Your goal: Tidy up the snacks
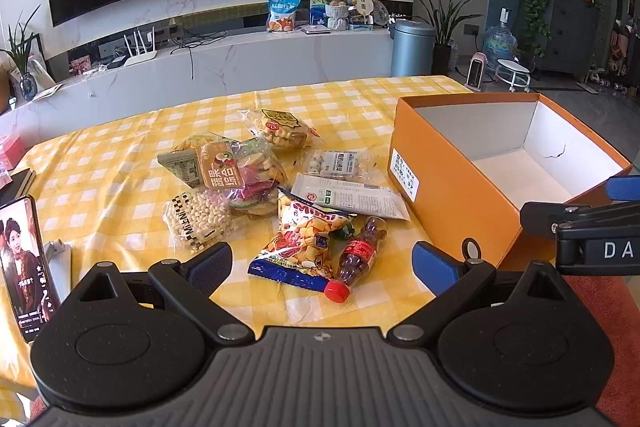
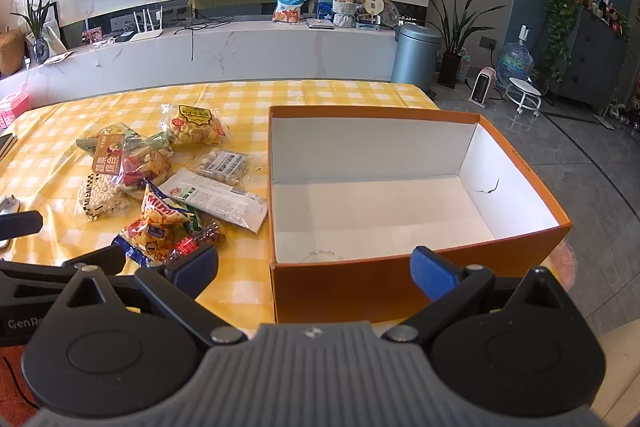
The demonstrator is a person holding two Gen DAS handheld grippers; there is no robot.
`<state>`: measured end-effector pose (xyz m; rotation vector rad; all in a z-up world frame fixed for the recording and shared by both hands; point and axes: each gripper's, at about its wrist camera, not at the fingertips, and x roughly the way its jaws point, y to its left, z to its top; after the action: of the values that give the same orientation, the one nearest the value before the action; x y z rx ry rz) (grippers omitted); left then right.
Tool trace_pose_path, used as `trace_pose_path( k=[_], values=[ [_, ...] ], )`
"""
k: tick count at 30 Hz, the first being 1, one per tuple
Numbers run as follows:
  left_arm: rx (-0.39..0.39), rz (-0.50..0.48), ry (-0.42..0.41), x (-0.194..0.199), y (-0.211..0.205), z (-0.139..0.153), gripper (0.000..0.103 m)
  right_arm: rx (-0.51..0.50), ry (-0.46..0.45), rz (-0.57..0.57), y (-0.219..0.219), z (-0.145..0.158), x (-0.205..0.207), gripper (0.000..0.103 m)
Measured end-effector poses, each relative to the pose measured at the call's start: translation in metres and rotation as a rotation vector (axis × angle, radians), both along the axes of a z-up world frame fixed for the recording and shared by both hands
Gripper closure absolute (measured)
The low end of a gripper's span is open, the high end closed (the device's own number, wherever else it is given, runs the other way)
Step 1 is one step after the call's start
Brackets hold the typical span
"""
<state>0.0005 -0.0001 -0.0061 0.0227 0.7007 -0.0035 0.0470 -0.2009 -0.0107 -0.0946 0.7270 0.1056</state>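
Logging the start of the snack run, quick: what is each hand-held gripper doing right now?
Left hand-held gripper: open, holding nothing, above the snacks.
Right hand-held gripper: open, holding nothing, at the near wall of the box.

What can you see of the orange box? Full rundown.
The orange rectangular cardboard box sits open-topped, with no lid in view, upright on the yellow-and-white checked tablecloth, to the right of the snack pile. Its outside is orange, its inside white and empty, with a small dark crack or scuff on the right inner wall. A white printed label is on the end facing the snacks, as the left wrist view shows. The white flat snack packet lies close beside it; contact is unclear. Neither gripper touches it.
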Motion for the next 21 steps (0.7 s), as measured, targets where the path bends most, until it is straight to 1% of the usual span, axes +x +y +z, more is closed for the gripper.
trace_pose_path(
  k=[21],
  values=[
    [-0.003,-0.002,0.004,0.0,-0.0011,-0.0023,0.0,0.002,-0.001,-0.002,0.0018,-0.0002,-0.0012,0.003]
  ],
)
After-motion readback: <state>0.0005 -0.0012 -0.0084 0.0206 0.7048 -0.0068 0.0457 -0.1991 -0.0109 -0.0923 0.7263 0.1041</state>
